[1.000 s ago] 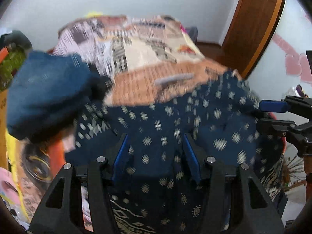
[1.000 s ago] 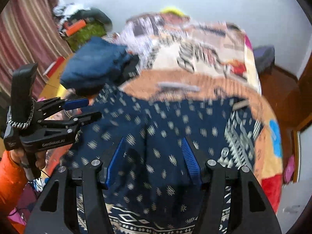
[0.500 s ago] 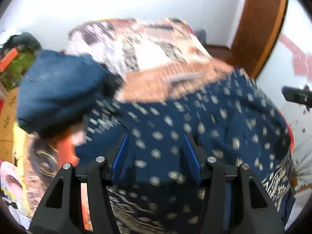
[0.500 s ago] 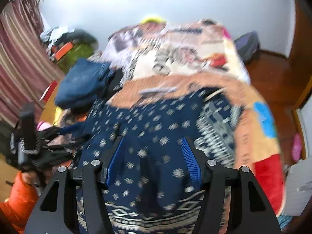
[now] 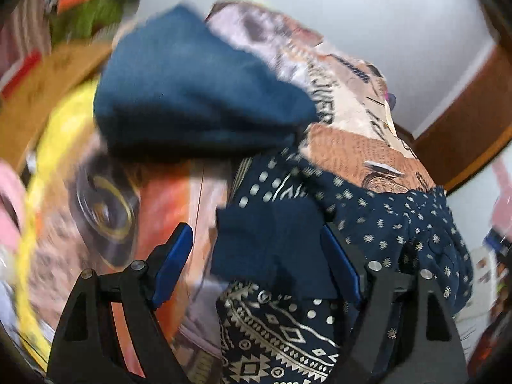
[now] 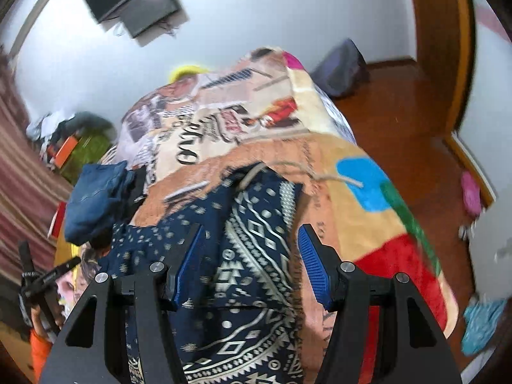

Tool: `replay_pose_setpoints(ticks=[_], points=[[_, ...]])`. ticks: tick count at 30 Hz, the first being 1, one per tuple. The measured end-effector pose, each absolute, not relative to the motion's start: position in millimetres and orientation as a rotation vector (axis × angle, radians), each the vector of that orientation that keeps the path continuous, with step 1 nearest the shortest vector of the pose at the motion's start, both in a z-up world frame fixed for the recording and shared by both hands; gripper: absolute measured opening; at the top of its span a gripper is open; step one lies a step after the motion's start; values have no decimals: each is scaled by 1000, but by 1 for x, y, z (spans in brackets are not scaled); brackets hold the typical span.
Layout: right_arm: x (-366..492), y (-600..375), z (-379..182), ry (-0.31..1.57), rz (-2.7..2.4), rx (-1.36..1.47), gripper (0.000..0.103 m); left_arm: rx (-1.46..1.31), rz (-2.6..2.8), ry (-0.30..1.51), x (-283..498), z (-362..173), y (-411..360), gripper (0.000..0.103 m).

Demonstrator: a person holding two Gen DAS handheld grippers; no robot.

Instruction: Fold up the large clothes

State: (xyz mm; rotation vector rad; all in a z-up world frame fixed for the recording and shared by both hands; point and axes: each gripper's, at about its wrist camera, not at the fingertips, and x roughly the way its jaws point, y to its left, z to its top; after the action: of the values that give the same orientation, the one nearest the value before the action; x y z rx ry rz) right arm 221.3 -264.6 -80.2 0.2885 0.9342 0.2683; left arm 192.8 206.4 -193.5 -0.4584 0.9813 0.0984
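Note:
A large navy garment [image 5: 368, 217] with white dots and a patterned border lies spread on the bed; it also shows in the right wrist view [image 6: 252, 243]. My left gripper [image 5: 259, 262] is open, with a plain navy corner of the garment [image 5: 272, 240] lying between its blue fingers [image 5: 172, 259]. My right gripper [image 6: 249, 262] is open over the garment's patterned right edge. The left gripper also shows at the far left of the right wrist view [image 6: 44, 281].
A folded blue cloth pile [image 5: 192, 86] lies on the bed left of the garment, also in the right wrist view [image 6: 96, 198]. The printed bedspread [image 6: 352, 211] covers the bed. Wooden floor [image 6: 400, 112] and a door frame [image 6: 448, 32] are to the right.
Both grippers swung outward: the left one to the garment's left corner, the right one to its right edge. The views have tilted and both stay open.

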Motion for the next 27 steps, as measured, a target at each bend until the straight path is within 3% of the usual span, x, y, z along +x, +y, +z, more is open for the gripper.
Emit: replay_pose_setpoints(ticks=[15,23,25,27], points=[[256,-266,-161,1159,356,433,56,-728,75,1134,227,-290,201,83],[274,-259,-171,1164,409,504,59,-779,53,1087,251,-291,197,83],[278,-257,-170,1160,408,512,59,-733,41,1077,255,-283,188,74],[279,-255,-168,1150,403,509,54,-690,26,1067,258,-273,179,58]])
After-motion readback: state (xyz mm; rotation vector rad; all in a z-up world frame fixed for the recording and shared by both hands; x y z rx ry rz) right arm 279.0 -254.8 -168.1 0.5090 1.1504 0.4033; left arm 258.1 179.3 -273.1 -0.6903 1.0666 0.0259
